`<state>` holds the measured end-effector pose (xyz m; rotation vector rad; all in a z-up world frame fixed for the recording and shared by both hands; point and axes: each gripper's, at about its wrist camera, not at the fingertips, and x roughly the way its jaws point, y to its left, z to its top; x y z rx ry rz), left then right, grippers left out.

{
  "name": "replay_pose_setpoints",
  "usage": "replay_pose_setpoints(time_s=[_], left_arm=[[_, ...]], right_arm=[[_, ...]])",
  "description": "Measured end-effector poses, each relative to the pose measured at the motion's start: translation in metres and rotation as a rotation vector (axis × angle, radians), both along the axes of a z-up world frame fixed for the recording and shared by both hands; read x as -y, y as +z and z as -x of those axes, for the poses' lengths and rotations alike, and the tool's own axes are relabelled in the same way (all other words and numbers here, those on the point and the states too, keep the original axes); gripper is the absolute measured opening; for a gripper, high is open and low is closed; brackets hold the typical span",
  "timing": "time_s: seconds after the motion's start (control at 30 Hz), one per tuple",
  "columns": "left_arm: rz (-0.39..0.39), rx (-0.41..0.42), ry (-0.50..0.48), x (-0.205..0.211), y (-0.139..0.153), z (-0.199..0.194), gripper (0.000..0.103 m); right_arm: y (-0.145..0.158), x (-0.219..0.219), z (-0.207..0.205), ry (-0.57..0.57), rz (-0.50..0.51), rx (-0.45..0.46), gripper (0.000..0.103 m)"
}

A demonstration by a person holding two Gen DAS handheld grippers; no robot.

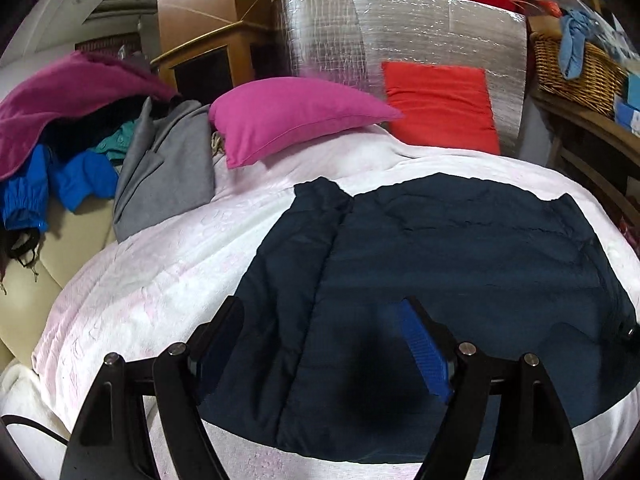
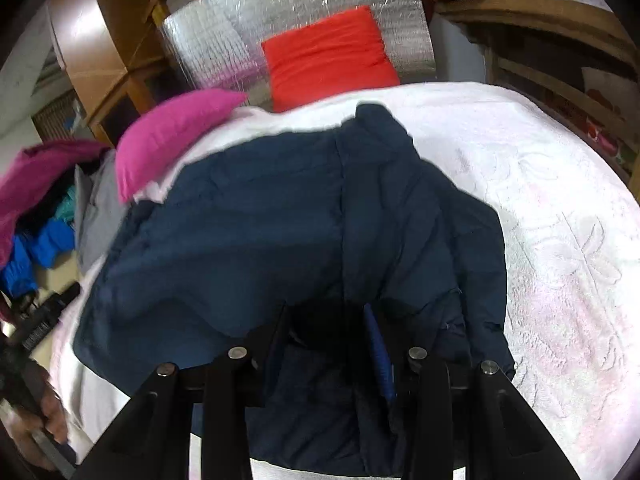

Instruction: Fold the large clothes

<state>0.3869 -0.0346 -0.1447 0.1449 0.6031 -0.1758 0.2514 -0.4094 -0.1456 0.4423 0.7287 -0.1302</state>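
Left gripper: jaws stood wide apart above the near hem of the jacket, holding nothing.
Right gripper: jaws narrower, with dark fabric bunched between them; it looked like a hold on the jacket's near right edge, though the contact itself was in shadow.
Navy quilted jacket: lay spread on the bed, near hem toward the cameras, its left side lying as a flap over the body; the right side rose in a ridge toward the right gripper.
Handling (judged): soft, puffy and light; shell probably slick, so thin pinches may slip. Best hold at stitched hems, the flap's seam edge or the corners, where the layers are thicker.
Surface: white-pink textured bedspread, soft and yielding, likely to drag with the cloth.
Room, left to right: pile of clothes, magenta pillow, red pillow against a silver foil sheet, wicker basket.
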Motion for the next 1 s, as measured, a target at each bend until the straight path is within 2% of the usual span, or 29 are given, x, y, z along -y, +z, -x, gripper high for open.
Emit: replay_pose_setpoints(time_s=[0.13,0.33,0.43,0.53,0.63,0.7,0.8,0.9,1.0], left_arm=[[-0.014,0.003,-0.010,0.009,0.000,0.003,0.080],[-0.044,-0.016,-0.024,0.024,-0.006,0.004,0.080],[-0.077,-0.070,-0.031,0.031,-0.018,-0.002,0.080],[-0.116,-0.154,-0.037,0.036,-0.034,-0.014,0.082],[-0.075,-0.185,-0.034,0.031,-0.034,-0.017,0.083],[-0.037,-0.192,-0.023,0.024,-0.029,-0.017,0.083],[0.007,-0.159,-0.001,0.013,-0.020,-0.014,0.083],[-0.033,-0.197,0.021,0.015,-0.030,-0.019,0.084],[-0.064,-0.226,0.028,0.019,-0.042,-0.024,0.090]], right_arm=[[0.012,0.000,0.002,-0.008,0.003,0.065,0.042],[0.006,-0.012,-0.016,0.010,-0.014,0.017,0.042],[-0.003,-0.021,-0.028,0.018,0.024,-0.041,0.043],[-0.004,-0.021,-0.026,0.018,0.021,-0.043,0.043],[0.002,-0.011,-0.015,0.013,-0.036,0.003,0.043],[0.009,-0.003,-0.006,-0.019,-0.029,0.038,0.044],[0.015,0.013,0.007,-0.093,-0.010,0.067,0.048],[0.007,0.030,0.009,-0.144,-0.032,0.013,0.048],[-0.012,0.037,-0.002,-0.126,-0.091,-0.075,0.048]])
